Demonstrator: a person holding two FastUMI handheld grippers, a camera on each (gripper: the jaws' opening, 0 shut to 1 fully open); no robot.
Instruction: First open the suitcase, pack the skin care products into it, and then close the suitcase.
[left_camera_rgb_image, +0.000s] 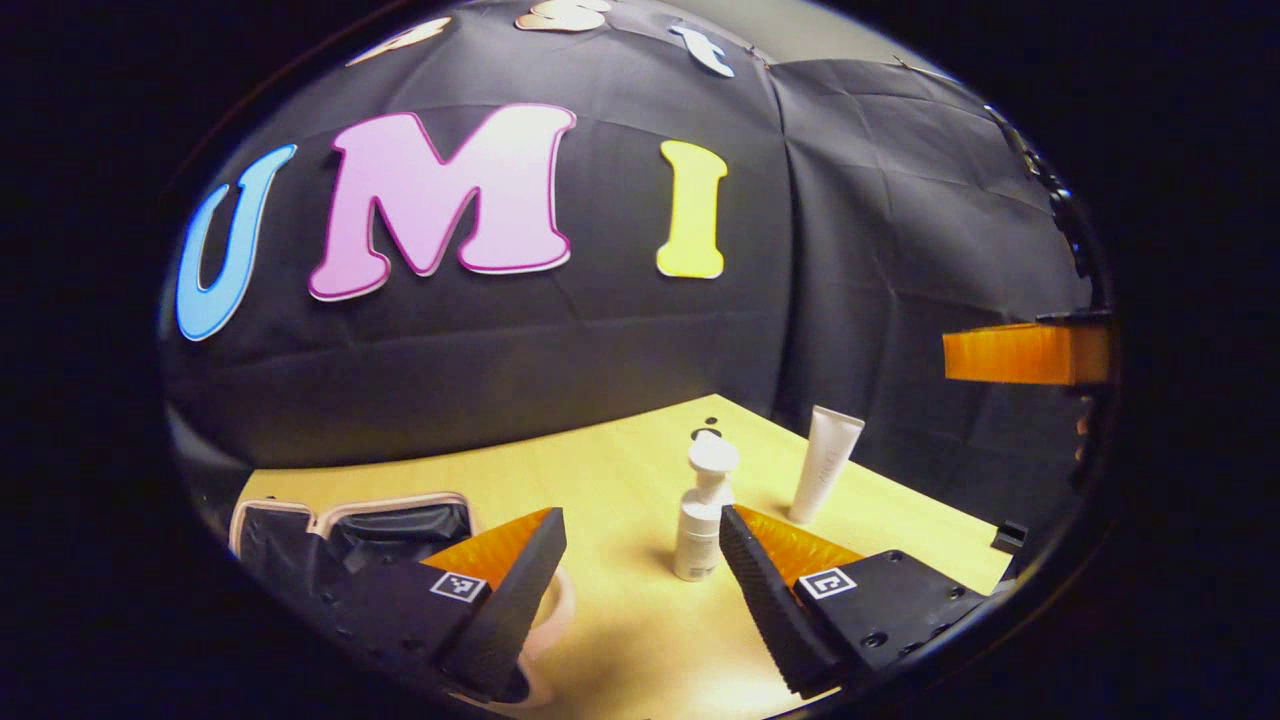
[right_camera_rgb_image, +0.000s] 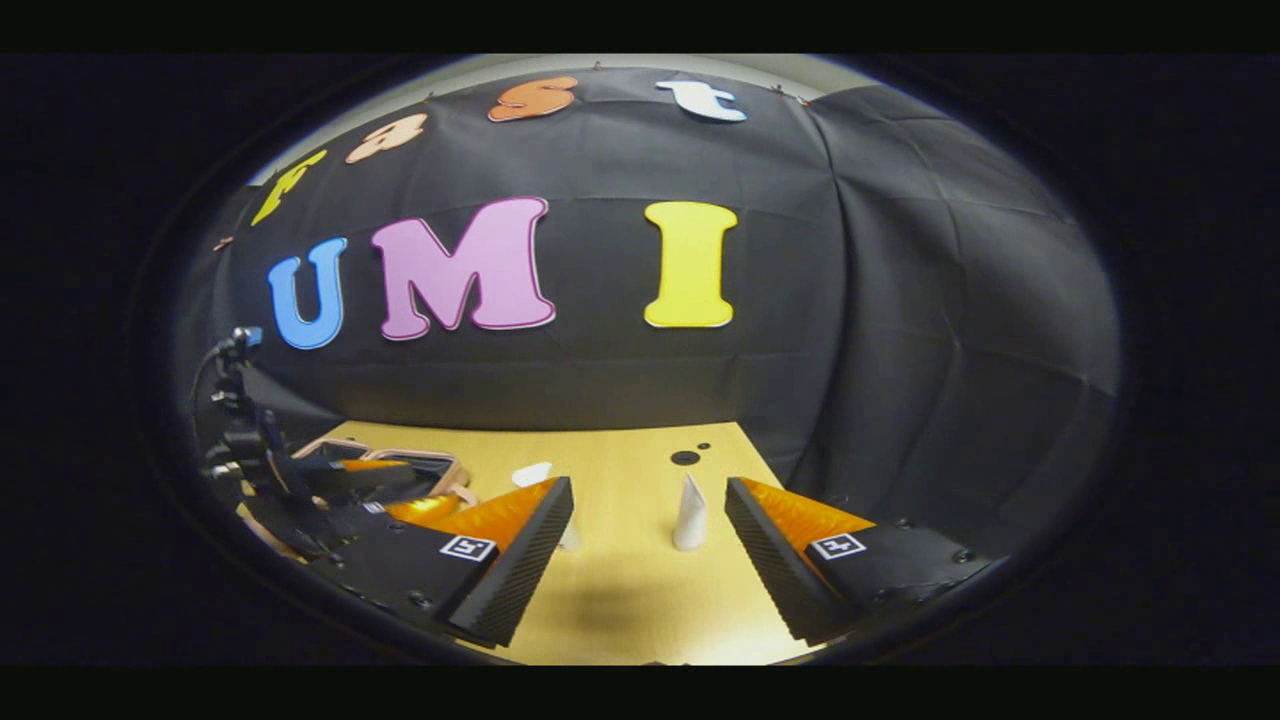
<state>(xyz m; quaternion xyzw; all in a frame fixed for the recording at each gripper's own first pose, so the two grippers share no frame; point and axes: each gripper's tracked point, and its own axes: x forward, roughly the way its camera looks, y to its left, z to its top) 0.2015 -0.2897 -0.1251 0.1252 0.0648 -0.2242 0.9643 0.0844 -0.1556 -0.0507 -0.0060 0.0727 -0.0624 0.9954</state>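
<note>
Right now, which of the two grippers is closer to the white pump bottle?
Left. The left gripper hangs open just short of the pump bottle, which stands between its fingers. The right gripper, also open, faces the white tube instead.

Black cloth wall (right_camera_rgb_image: 900, 300), wooden table (right_camera_rgb_image: 620, 590)

A light wooden worktop (left_camera_rgb_image: 640, 500) sits in the booth. Black cloth (left_camera_rgb_image: 500, 360) hangs behind it and along one side. The cloth has folds and creases. Two small dark round spots (right_camera_rgb_image: 686, 457) mark the worktop near its far edge.
</note>
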